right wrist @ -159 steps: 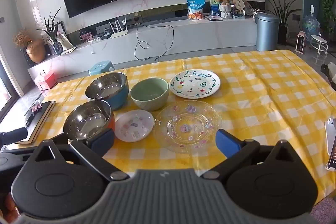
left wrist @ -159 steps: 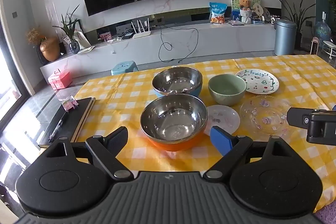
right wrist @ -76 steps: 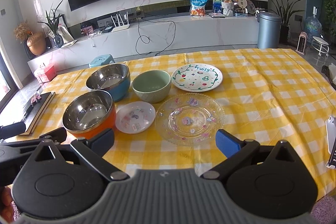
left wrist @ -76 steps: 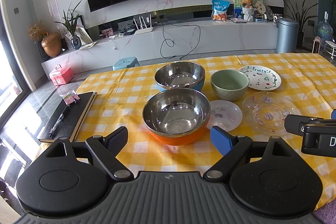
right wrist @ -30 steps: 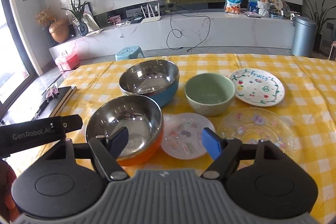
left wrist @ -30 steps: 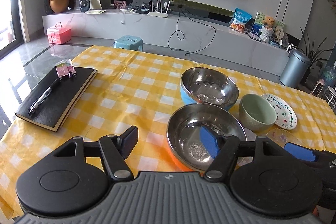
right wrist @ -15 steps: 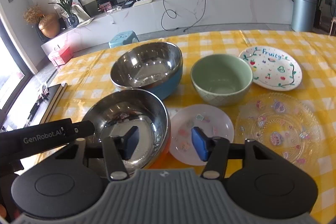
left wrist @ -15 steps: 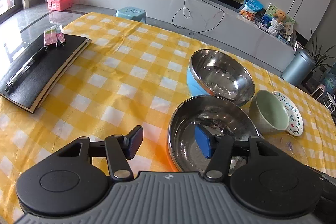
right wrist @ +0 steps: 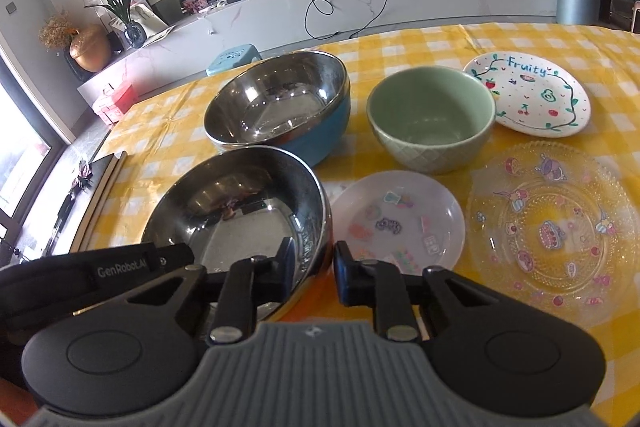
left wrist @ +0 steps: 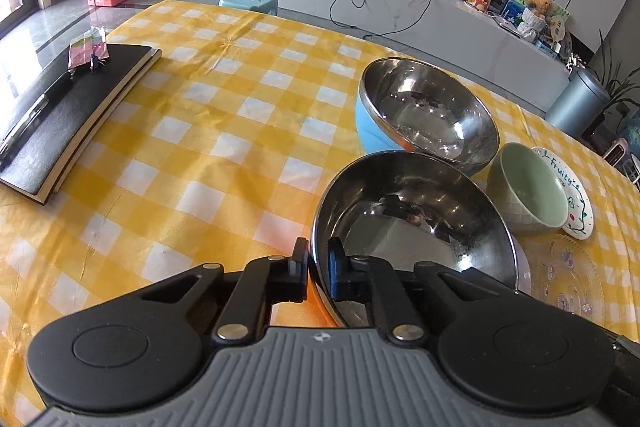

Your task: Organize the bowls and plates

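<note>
Your L gripper (left wrist: 318,269) jaws closing, pinching left rim of orange steel bowl (left wrist: 412,223). R gripper (right wrist: 314,267) jaws closing on its right rim. Bowl near tabletop's front edge, blue bowl (right wrist: 280,107) just behind.

I read "Fruity" on the white plate (right wrist: 528,95) right of the green bowl (right wrist: 430,123) | "GenRobot.AI" on the left gripper (right wrist: 120,269)

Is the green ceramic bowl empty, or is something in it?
Empty. Both wrist views look into the green bowl and show only its bare, smooth inside down to the bottom.
</note>
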`<action>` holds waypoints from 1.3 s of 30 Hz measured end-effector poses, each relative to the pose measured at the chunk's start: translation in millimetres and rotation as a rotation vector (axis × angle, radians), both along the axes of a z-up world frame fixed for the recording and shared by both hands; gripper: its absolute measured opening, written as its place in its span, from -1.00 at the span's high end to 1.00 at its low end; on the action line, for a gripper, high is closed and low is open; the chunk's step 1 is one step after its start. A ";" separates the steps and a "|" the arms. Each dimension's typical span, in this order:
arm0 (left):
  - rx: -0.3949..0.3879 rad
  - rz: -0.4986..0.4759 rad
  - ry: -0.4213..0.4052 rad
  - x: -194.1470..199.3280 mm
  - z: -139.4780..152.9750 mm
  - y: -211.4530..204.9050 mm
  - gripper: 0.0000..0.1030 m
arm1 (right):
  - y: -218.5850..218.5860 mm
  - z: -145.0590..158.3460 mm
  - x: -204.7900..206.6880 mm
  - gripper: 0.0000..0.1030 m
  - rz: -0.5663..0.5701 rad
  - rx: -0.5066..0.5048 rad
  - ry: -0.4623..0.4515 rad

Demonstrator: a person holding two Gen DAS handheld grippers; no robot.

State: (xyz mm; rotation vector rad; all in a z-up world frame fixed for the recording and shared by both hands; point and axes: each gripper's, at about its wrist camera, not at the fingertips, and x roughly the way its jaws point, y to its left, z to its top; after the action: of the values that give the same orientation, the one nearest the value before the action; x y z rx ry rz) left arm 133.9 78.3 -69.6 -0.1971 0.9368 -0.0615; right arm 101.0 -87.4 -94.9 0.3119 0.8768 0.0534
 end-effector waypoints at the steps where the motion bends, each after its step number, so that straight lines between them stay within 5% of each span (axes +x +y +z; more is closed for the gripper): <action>1: -0.002 0.000 0.000 -1.1 0.9 0.3 0.82 | -1.2 0.0 0.2 0.69 -0.008 0.004 0.006; 24: -0.030 0.100 -0.074 -86.7 47.9 44.0 0.84 | 16.7 41.3 -69.7 0.78 0.074 0.095 -0.011; 39: -0.039 0.171 -0.060 -113.6 42.4 81.2 0.85 | 47.9 37.4 -89.3 0.78 0.144 0.138 0.059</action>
State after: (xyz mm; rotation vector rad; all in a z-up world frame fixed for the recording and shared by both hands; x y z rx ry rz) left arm 20.3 159.5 -27.2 -0.3095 0.8562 0.0722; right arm 11.7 -39.5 -57.5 0.3802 0.9550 0.2398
